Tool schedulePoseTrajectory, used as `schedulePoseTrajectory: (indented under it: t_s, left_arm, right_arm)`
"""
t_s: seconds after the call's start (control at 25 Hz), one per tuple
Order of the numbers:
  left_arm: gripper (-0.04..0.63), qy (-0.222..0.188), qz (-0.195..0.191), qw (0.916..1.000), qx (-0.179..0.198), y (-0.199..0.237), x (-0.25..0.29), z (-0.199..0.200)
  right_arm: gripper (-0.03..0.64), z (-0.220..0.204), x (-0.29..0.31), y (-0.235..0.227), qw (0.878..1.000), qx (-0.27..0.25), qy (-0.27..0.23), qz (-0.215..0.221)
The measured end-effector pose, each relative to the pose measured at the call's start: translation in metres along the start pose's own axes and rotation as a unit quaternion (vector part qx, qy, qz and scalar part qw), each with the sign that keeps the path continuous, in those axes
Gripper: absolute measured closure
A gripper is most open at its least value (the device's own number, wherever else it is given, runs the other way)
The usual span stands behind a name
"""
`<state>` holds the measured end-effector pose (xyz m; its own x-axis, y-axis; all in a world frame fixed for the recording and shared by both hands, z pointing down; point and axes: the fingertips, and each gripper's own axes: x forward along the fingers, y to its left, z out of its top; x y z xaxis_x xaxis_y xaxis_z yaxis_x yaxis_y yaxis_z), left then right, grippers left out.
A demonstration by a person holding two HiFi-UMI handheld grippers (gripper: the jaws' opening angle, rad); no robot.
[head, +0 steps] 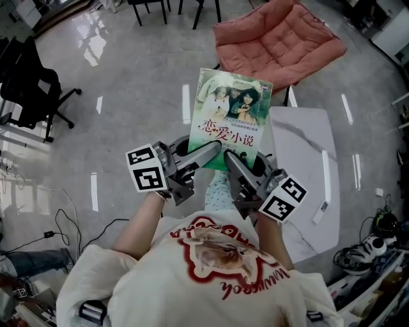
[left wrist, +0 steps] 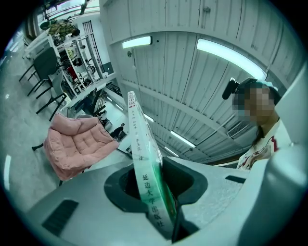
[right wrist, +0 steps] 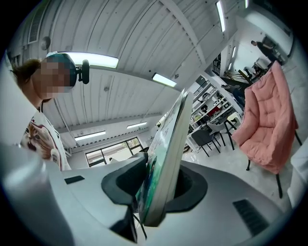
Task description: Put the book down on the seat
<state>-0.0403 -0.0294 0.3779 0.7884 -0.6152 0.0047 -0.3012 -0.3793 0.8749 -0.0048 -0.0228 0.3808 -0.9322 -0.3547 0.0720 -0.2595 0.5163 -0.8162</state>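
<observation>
A green paperback book with a photo cover is held up in front of the person, cover toward the head camera. My left gripper is shut on its lower left edge, my right gripper on its lower right edge. In the left gripper view the book's spine stands between the jaws; in the right gripper view its page edge does. The seat, a pink cushioned chair, stands on the floor beyond the book; the pink chair lies to the left in the left gripper view and the pink chair to the right in the right gripper view.
A white marble-topped table stands just right of the grippers, near the chair. A black office chair is at the left, dark chair legs at the top. Cables and clutter lie on the floor at the lower corners.
</observation>
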Motion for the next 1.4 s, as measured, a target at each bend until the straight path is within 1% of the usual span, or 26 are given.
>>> schedulePoseTrajectory:
  t_s: [0.16, 0.36, 0.56, 0.72, 0.76, 0.92, 0.96, 1.12, 1.28, 1.4]
  left_arm:
    - [0.508, -0.010, 0.000, 0.9997, 0.021, -0.0023, 0.0001, 0.0034]
    - [0.508, -0.019, -0.004, 0.9997, 0.014, -0.0034, -0.0008, 0.0015]
    - [0.508, -0.019, -0.002, 0.9989, 0.044, -0.0047, -0.0013, 0.0073]
    - [0.508, -0.016, -0.015, 0.9991, 0.036, -0.0092, -0.0002, 0.0068]
    - [0.509, -0.017, -0.014, 0.9991, 0.037, -0.0094, -0.0002, 0.0069]
    - [0.508, -0.028, 0.012, 0.9976, 0.062, -0.0095, -0.0041, 0.0076]
    - [0.509, -0.027, 0.013, 0.9975, 0.064, -0.0092, -0.0039, 0.0074]
    - [0.508, -0.014, 0.005, 0.9985, 0.053, -0.0039, -0.0013, 0.0028]
    - [0.508, -0.024, 0.010, 0.9979, 0.060, -0.0027, -0.0019, 0.0033]
    - [0.508, -0.024, 0.011, 0.9983, 0.053, -0.0030, -0.0018, 0.0022]
  right_arm:
    - [0.505, 0.0027, 0.0014, 0.0013, 1.000, -0.009, 0.002, 0.008]
    - [0.505, 0.0022, 0.0003, 0.0029, 1.000, -0.013, 0.010, 0.005]
    - [0.505, 0.0060, 0.0043, 0.0038, 0.999, -0.025, -0.010, 0.029]
    - [0.505, 0.0082, 0.0016, 0.0070, 0.999, -0.027, -0.010, 0.020]
    - [0.505, 0.0084, 0.0021, 0.0069, 0.999, -0.028, -0.010, 0.022]
    - [0.505, 0.0060, 0.0043, 0.0072, 0.998, -0.029, -0.010, 0.054]
    - [0.503, 0.0057, 0.0039, 0.0068, 0.998, -0.030, -0.013, 0.055]
    - [0.504, 0.0021, 0.0016, 0.0017, 0.999, -0.024, -0.021, 0.038]
    - [0.504, 0.0023, 0.0028, 0.0003, 0.998, -0.030, -0.018, 0.046]
    - [0.504, 0.0021, 0.0015, 0.0010, 0.999, -0.029, -0.018, 0.039]
